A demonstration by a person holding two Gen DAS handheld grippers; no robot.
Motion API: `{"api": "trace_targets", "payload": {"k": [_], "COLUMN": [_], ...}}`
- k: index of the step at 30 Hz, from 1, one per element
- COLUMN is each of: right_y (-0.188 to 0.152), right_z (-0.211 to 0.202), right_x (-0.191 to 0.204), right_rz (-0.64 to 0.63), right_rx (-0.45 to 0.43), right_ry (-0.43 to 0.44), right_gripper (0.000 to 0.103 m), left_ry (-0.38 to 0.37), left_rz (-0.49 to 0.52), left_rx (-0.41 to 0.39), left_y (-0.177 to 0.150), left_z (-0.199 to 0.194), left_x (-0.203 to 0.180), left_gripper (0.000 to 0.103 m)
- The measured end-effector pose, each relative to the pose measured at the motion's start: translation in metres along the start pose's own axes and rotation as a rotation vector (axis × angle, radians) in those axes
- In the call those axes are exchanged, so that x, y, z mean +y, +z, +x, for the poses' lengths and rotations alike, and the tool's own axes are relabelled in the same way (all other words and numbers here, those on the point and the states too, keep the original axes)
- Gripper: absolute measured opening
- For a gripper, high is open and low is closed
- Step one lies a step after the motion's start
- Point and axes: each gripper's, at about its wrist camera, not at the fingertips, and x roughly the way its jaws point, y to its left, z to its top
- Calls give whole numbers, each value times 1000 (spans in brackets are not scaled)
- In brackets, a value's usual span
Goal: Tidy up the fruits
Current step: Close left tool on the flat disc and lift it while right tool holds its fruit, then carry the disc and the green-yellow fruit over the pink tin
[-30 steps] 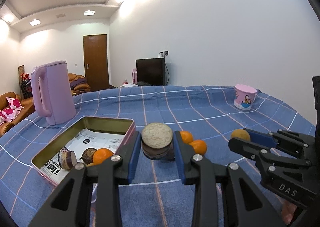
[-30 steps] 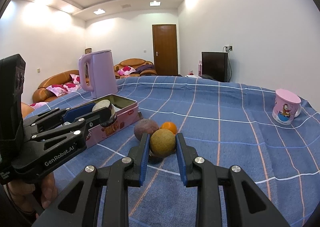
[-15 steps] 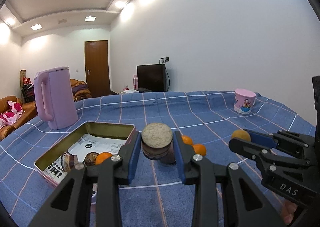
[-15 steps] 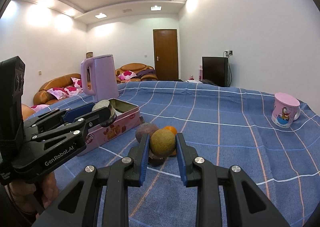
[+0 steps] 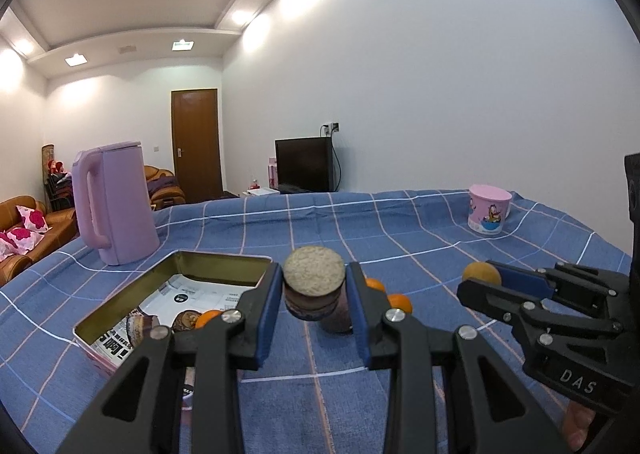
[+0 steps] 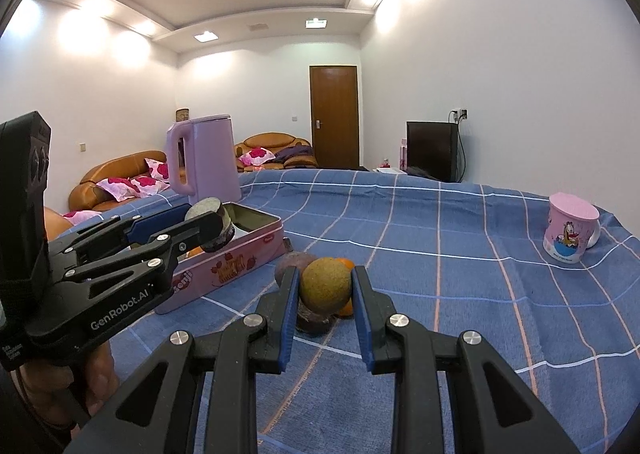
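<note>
The left tool (image 5: 314, 294) is gripping a halved fruit (image 5: 314, 288) between its blue pads, cut face turned up toward the camera. That face is pale, flat and grainy; the rind below it is dark purple-brown and smooth. The fruit is hanging clear of the cloth, and the open tin (image 5: 168, 296) is lying just to the left of this tool, so I judge the half is being carried there.

The right tool (image 6: 325, 288) is clamping a round, dull olive-brown fruit (image 6: 325, 286) with a matte, slightly rough skin. The pads are pressing on its sides at the widest part, which suits a ball that would otherwise roll out. Just beyond and below this tool, a dark purple fruit (image 6: 290, 266) and an orange citrus (image 6: 345, 264) are sitting on the bench (image 6: 460, 254), close together; whether they are touching each other cannot be told.

The tin is a shallow rectangular metal box, gold inside, pink and printed outside, lined with printed paper. Another cut half, a dark fruit and a small orange one are already lying in it, at the end nearest the left tool.

Two more small oranges (image 5: 394, 302) are resting just behind the left tool's right finger. The bench is draped in blue checked cloth, soft and woven. A lilac plastic kettle (image 5: 116, 206) is standing beyond the tin, and a pink cartoon mug (image 6: 570, 232) is sitting well off to the right of both tools.
</note>
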Motion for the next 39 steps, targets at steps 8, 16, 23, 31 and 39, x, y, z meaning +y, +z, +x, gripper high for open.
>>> {"api": "trace_targets", "payload": {"k": [8,16,23,31,39], "right_y": [0,2,11,23,39], "right_z": [0,4,10,25,53], "right_x": [1,5,11,25,46], "right_rz": [-1,-19,-23,-39,-69], "right_rx": [0,22,39,62,75], "right_ry": [0,-13,7,59,117], "right_gripper": [28,28,28,28,28], "left_ry": [-2,-17,-9,48,117], "left_rz": [-4,-22,-37,-51,-68], "left_rx": [1,15,25,64,75], "left_y": [1,4,8,10,16], "left_z": [0,0,-4,0,3], "left_x": [1,5,14,39,75], "left_gripper": [34,34,34,34,34]}}
